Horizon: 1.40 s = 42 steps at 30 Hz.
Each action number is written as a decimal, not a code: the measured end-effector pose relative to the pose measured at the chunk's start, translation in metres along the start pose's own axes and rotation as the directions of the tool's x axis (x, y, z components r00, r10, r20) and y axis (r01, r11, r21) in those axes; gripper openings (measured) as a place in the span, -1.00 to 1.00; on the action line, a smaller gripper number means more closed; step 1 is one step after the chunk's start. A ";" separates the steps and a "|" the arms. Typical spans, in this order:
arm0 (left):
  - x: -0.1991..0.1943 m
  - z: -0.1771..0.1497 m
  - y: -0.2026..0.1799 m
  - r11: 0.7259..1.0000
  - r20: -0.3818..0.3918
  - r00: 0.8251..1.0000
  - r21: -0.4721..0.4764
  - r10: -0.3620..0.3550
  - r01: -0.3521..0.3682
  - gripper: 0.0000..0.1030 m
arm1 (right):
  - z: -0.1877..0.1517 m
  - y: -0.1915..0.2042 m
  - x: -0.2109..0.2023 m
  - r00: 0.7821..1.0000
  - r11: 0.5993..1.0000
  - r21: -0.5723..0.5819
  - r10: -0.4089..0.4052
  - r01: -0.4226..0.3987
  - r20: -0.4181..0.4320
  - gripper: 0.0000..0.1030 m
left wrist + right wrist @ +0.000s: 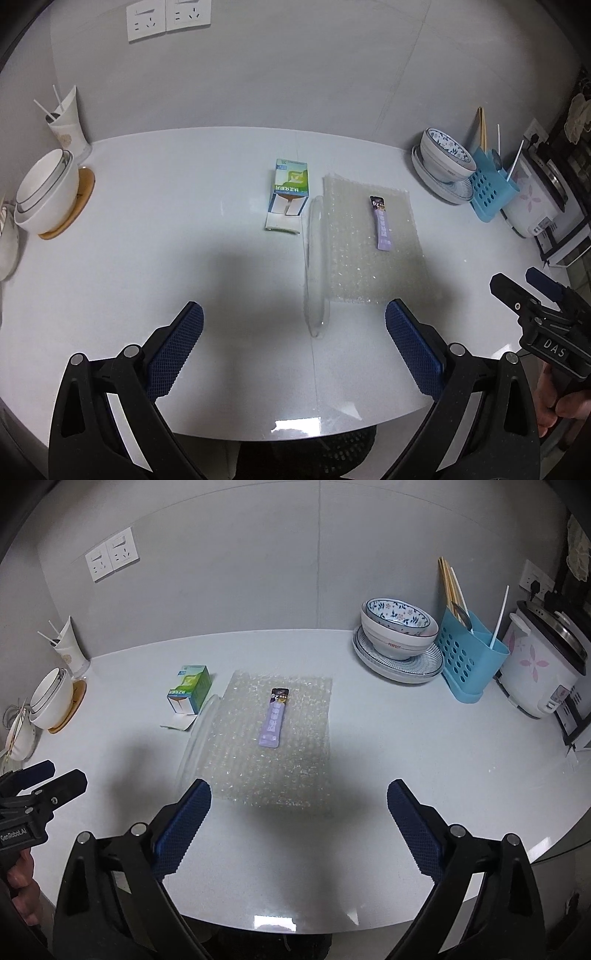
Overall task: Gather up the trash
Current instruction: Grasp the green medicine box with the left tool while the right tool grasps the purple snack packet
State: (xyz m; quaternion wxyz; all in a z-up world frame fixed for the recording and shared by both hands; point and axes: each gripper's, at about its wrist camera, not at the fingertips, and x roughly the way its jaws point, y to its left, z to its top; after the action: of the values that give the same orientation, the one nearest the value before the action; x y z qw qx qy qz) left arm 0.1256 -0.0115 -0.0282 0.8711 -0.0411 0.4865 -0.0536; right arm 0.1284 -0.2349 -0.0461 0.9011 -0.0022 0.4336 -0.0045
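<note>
Right wrist view: purple sachet (pixel 274 718) lies on bubble wrap (pixel 273 746) at 12 o'clock mid-table, opened green box (pixel 188 694) at 10 o'clock beside it, right gripper (pixel 299 812) and left gripper (pixel 294 334) both spread wide, empty, probably lining up first pick.

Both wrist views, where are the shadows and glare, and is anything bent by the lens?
Left wrist view: a dark soft shadow covers the white tabletop ahead of the open left hand-held gripper; glare sits at the near table edge. Right wrist view: shadow falls over the near end of the clear bubble-wrap sheet; the table edge curves strongly, with dark corners.
</note>
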 end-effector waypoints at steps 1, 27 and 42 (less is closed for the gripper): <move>0.004 0.005 0.001 1.000 -0.002 1.000 0.003 0.004 -0.004 0.88 | 0.003 0.000 0.004 1.000 1.000 0.004 0.001 0.000 -0.005 0.77; 0.167 0.115 0.014 0.998 -0.158 0.986 0.054 0.050 -0.042 0.86 | 0.076 0.028 0.167 0.965 0.999 0.034 -0.021 0.031 -0.262 0.20; 0.211 0.133 0.018 0.999 -0.231 0.972 0.033 0.039 -0.032 0.57 | 0.092 0.029 0.224 0.919 0.997 0.061 -0.010 0.037 -0.395 -0.16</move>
State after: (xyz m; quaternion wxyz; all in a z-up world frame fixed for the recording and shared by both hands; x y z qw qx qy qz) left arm 0.3503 -0.0197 -0.1389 0.8097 -0.0132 0.5845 -0.0496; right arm 0.3403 -0.2085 -0.1633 0.7948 0.0238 0.6057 -0.0300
